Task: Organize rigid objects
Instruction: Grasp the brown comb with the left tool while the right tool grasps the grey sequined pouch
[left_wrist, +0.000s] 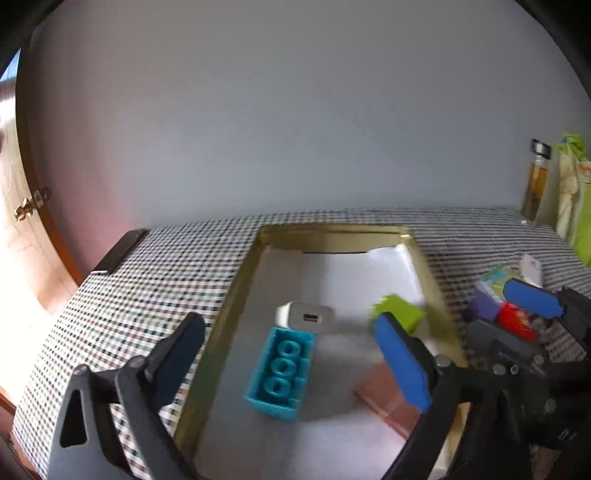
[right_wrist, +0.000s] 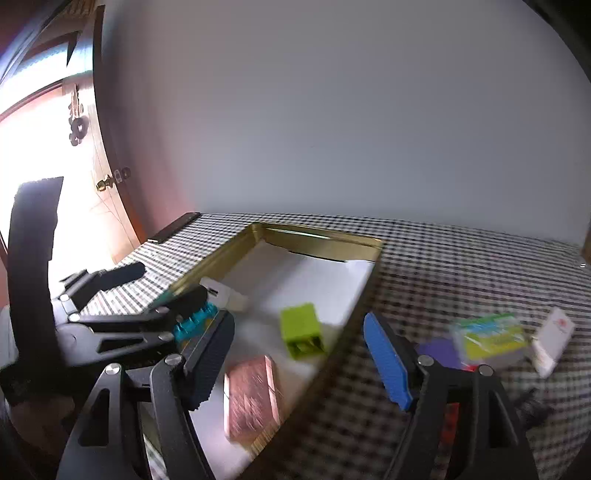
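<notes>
We look down along two hand-held grippers at a gold-rimmed tray (left_wrist: 236, 295) lying on a black-and-white checked cloth (left_wrist: 147, 280). The left gripper (left_wrist: 291, 354) stands spread wide over the tray with nothing pressed between its pads; a teal brick (left_wrist: 282, 369) lies hollow side up on the tray floor between the fingers, free of both. Touching the brick's far end, deeper into the tray, lies a white power bank (left_wrist: 304, 315), its port facing us. A lime green block (left_wrist: 400, 312) sits near the tray's right wall, and a copper-coloured flat box (right_wrist: 253, 398) lies in the tray's near right corner.

The right gripper (right_wrist: 299, 354) is parted to a middling width astride the tray's right wall, its dark finger over the tray floor and its blue-padded finger (right_wrist: 386, 362) over the cloth outside; we see nothing held.

Outside the tray, to its right, a loose cluster waits on the cloth: a purple block (right_wrist: 437, 350), a green-and-yellow printed box (right_wrist: 491, 338), a white packet (right_wrist: 554, 339) and a red piece (left_wrist: 515, 319). Far beyond the tray's right corner stands an amber bottle (left_wrist: 535, 184). A dark phone-like slab (left_wrist: 120, 249) lies at the cloth's edge, left of the tray.
</notes>
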